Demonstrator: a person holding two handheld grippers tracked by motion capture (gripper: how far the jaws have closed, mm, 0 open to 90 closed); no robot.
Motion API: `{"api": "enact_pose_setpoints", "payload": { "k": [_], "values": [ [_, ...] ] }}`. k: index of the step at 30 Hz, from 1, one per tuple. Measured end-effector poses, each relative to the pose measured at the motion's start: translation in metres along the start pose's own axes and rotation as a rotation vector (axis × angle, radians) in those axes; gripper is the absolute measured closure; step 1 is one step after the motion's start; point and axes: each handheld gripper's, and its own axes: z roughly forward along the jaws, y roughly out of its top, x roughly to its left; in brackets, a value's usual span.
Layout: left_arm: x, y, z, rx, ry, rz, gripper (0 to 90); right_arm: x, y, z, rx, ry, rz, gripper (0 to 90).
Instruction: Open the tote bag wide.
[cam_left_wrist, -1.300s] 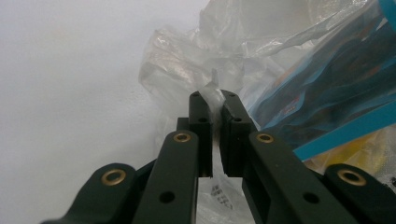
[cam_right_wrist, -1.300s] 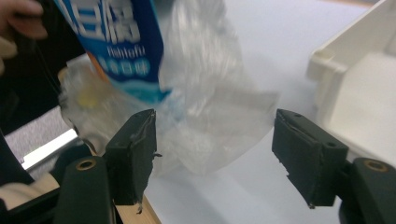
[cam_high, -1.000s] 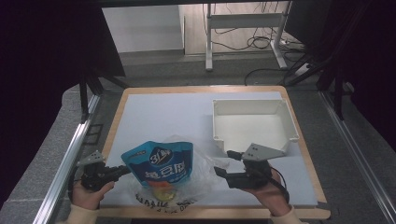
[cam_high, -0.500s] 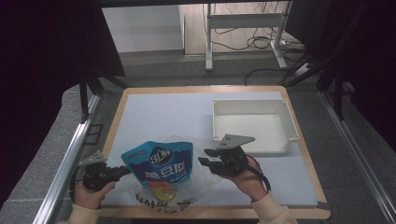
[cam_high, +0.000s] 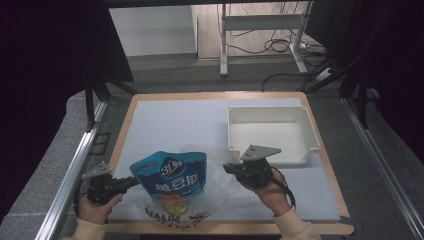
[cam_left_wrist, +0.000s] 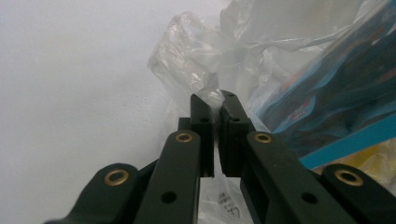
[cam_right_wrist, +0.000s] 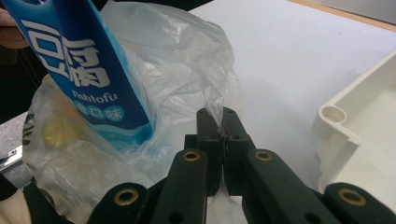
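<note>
Plastic bag (cam_high: 220, 172) at lower centre was newly pinched by the right hand-held gripper (cam_high: 231, 168), jaws just closed; the left hand-held gripper (cam_high: 131, 183) gripped its other edge, ready to spread it around the blue pouch (cam_high: 171, 173).

We found a blue pouch (cam_high: 171, 172) inside a clear plastic bag (cam_high: 210, 175) on the desk (cam_high: 175, 120), both grippers (cam_high: 131, 183) (cam_high: 227, 167) at the bag's edges, a white tray (cam_high: 270, 131) beside the right one.

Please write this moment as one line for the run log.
left tongs: shut on clear plastic bag | right tongs: just closed on same bag's other edge | blue snack pouch: inside bag | white tray: apart
</note>
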Motion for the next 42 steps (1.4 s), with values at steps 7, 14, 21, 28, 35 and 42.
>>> {"api": "enact_pose_setpoints", "payload": {
  "k": [7,14,21,28,35,42],
  "values": [
    [0.0,-0.001,0.004,-0.007,0.024,-0.016,86.6,-0.004,-0.011,0.001,0.011,-0.037,0.002,88.0],
    [-0.001,-0.003,0.008,0.002,0.037,-0.014,86.8,-0.011,-0.02,0.002,0.017,-0.097,0.024,88.0],
    [0.007,-0.009,0.011,0.018,0.045,-0.026,86.9,-0.016,-0.031,0.014,0.06,-0.13,0.031,88.0],
    [0.012,-0.01,0.015,0.039,0.053,-0.023,86.9,-0.02,-0.039,0.024,0.104,-0.155,0.04,88.0],
    [0.015,-0.012,0.018,0.055,0.055,-0.026,86.9,-0.027,-0.049,0.03,0.139,-0.171,0.066,88.0],
    [0.015,-0.014,0.023,0.086,0.069,-0.019,86.9,-0.026,-0.053,0.035,0.167,-0.169,0.061,88.0]
  ]
}}
